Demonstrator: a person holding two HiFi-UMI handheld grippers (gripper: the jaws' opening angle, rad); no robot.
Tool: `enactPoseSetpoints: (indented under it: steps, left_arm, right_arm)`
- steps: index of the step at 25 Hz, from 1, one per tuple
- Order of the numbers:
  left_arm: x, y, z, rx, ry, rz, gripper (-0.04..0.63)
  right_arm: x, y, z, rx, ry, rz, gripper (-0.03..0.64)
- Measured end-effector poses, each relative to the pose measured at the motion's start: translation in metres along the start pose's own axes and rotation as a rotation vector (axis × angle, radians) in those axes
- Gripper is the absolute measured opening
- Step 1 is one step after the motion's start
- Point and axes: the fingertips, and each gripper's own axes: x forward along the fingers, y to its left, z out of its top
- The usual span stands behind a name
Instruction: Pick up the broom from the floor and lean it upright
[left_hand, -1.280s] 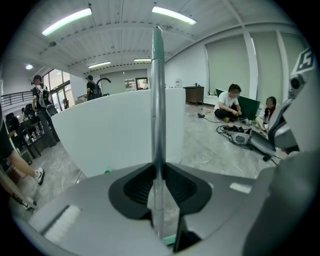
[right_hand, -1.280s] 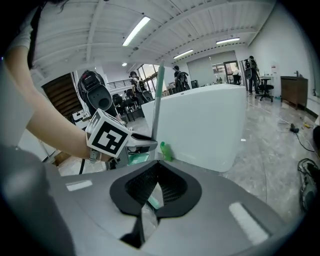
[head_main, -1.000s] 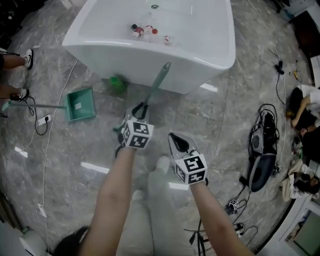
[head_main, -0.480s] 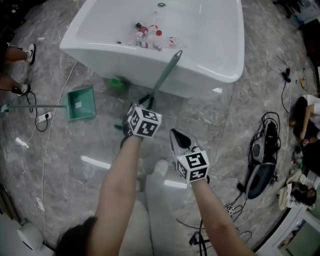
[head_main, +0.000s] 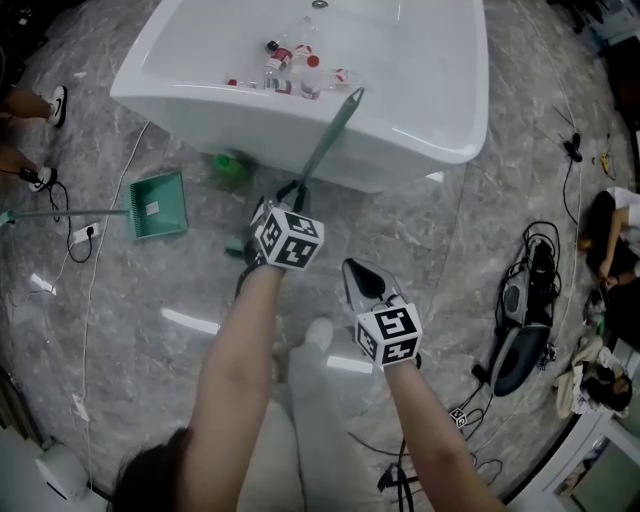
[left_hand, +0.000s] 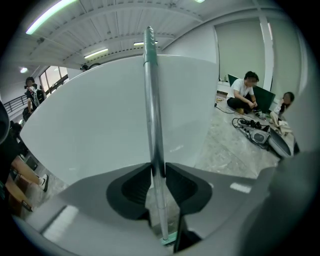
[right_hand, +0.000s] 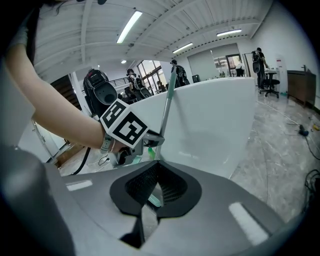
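The broom's handle is a slim green and metal pole that slants up from the floor, its top against the rim of the white bathtub. My left gripper is shut on the pole low down. In the left gripper view the handle runs straight up between the pads, which press on it from both sides. The broom's head is mostly hidden under that gripper. My right gripper hangs to the right, apart from the broom, shut with nothing in it. From the right gripper view the handle stands beyond its closed tips.
A green dustpan with a long handle lies on the marble floor at the left, a small green object beside the tub. Several bottles lie inside the tub. Cables and a bag sit at the right, near a seated person.
My left gripper has carried the broom toward the tub, and the handle's top now rests higher, at the rim. The right gripper drifted forward a little, still shut.
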Motion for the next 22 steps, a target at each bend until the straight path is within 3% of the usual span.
enactPoseSetpoints:
  steps: [8,15,22]
  left_arm:
    - [-0.001,0.003,0.007,0.010,-0.019,-0.008,0.140]
    - [-0.029,0.002,0.008,0.002,-0.043,-0.019,0.143]
    - [-0.105,-0.009,0.025,-0.065,-0.198,-0.058,0.074]
  right_arm:
    - [-0.004,-0.001,0.001,-0.006,0.006,-0.011,0.002]
    - [-0.015,0.013,0.011,-0.032,-0.013,-0.023,0.002]
    - [-0.038,0.047,0.024,-0.039,-0.067,-0.058,0.002]
